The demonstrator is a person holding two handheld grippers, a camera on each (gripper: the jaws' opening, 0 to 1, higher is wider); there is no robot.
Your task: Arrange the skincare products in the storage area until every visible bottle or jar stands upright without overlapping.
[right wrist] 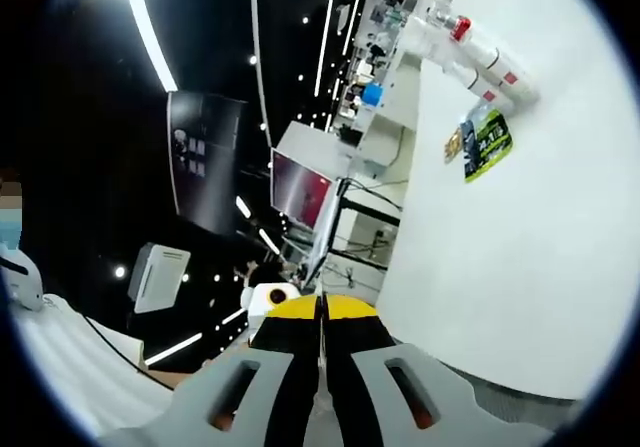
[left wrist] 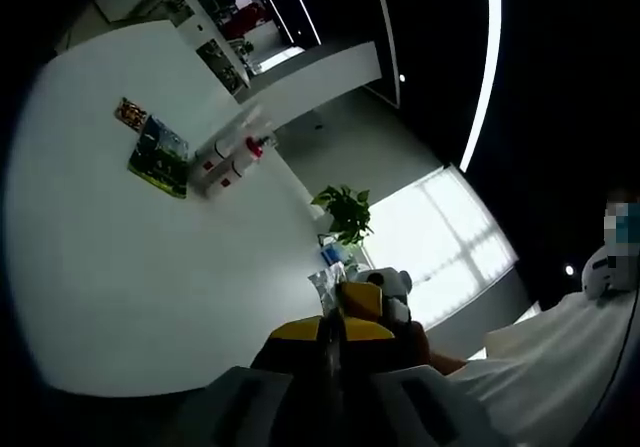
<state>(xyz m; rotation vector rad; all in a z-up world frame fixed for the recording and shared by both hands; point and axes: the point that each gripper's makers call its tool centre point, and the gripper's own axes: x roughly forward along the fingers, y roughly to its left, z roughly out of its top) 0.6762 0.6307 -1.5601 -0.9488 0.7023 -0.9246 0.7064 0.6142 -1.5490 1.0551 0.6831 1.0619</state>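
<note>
While both my claws, left claw (left wrist: 333, 342) and right claw (right wrist: 321, 319), sit pressed closed on nothing, white bottles (left wrist: 230, 162) lie toppled far across the white counter (left wrist: 150, 287). A green packet (left wrist: 160, 157) lies just beside them.

A smooth, matt white table (left wrist: 150, 267) is seen, with white plastic bottles (left wrist: 228, 162) lying on it beside a glossy printed packet (left wrist: 160, 157). The gripper jaws are of matt grey plastic, tipped with yellow.

desk (left wrist: 150, 277): wide, white | ceiling: dark, long light strips (left wrist: 487, 67) | window (left wrist: 440, 237): bright | potted plant (left wrist: 345, 212): beside window | shelves (left wrist: 215, 12): stocked, far side | red screen (right wrist: 298, 192): past desk edge
</note>
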